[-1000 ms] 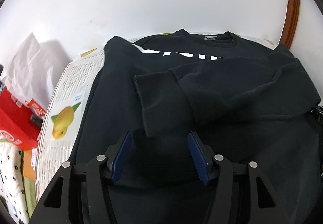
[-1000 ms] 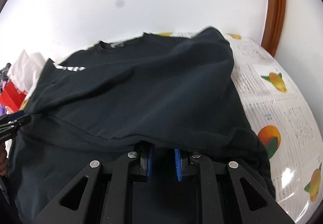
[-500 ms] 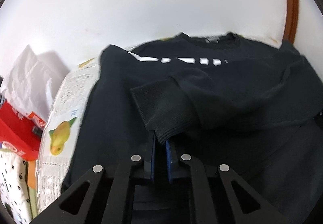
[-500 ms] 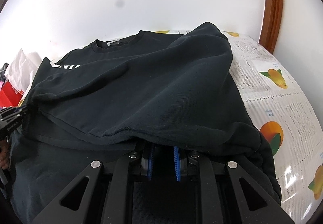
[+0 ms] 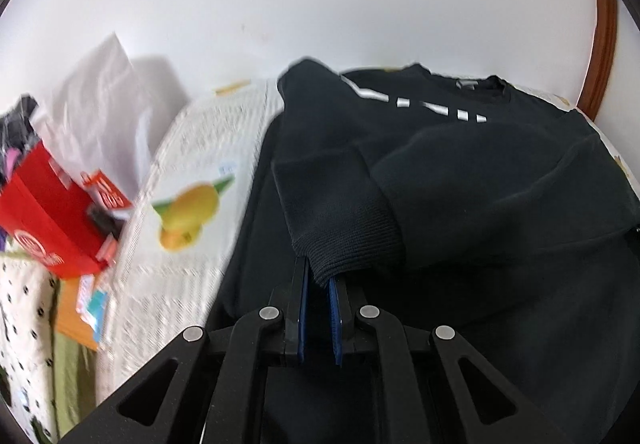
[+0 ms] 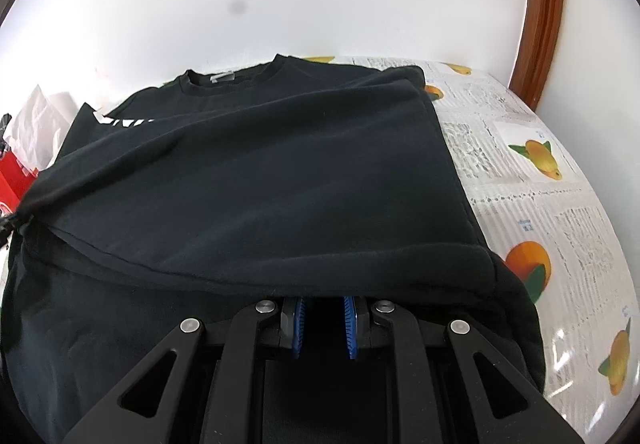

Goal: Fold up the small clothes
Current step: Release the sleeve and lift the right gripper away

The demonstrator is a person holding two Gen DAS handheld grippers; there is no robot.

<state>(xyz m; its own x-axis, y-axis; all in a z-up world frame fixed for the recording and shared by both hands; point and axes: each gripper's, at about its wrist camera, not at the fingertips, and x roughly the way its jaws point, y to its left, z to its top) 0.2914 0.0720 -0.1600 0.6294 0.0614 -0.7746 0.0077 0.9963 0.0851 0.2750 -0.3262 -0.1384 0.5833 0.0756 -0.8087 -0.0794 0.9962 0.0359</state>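
A black sweatshirt (image 5: 460, 172) with white lettering lies on a fruit-print tablecloth (image 5: 188, 180), collar toward the wall. My left gripper (image 5: 320, 284) is shut on the ribbed sleeve cuff (image 5: 344, 220), lifted off the body. In the right wrist view the sweatshirt (image 6: 260, 172) has its right side folded over the body. My right gripper (image 6: 323, 304) is shut on the folded fabric edge, which drapes over its fingertips.
A red box (image 5: 44, 212) and white paper (image 5: 100, 112) sit at the left of the table, above spotted cloth (image 5: 20, 316). A white wall is behind, with a brown wooden frame (image 6: 544, 4) at the right. Bare tablecloth (image 6: 540, 184) lies right of the sweatshirt.
My left gripper closed on the sleeve cuff and lifted it, swinging left. My right gripper stayed shut on the fabric and raised it, pulling the fold taut.
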